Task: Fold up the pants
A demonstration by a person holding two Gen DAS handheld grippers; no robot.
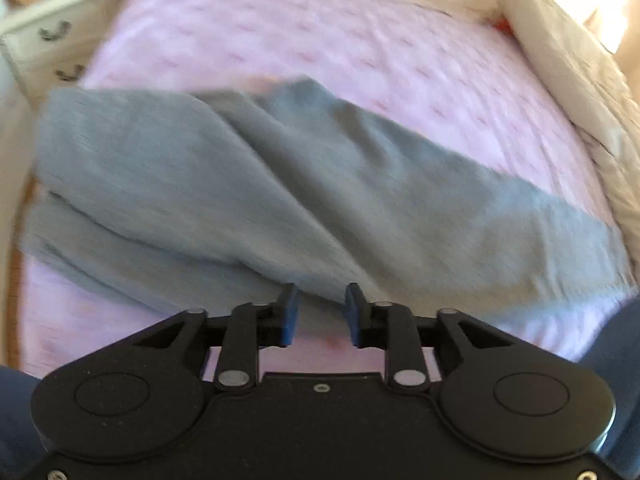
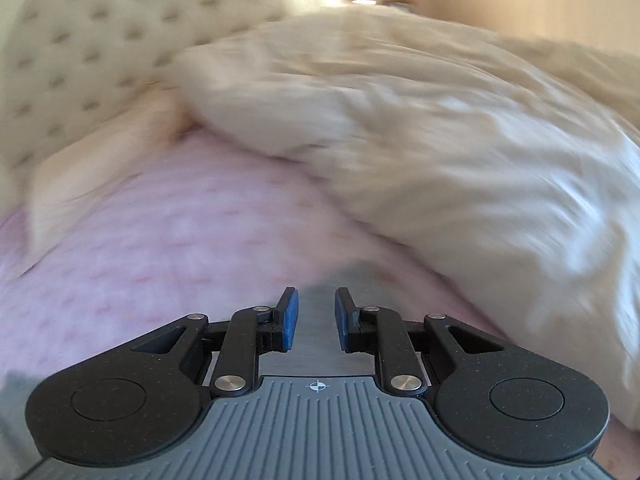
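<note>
the grey pants [image 1: 256,184] are laid lengthwise across the pink blanket [image 1: 320,40], just ahead of the left gripper [image 1: 319,312] (spread, empty); the right gripper [image 2: 316,318], also spread, is held over grey cloth.

pants [image 1: 280,184] across bedsheet [image 1: 320,40], duvet [image 1: 580,100] right, dresser [image 1: 48,40] left
</note>
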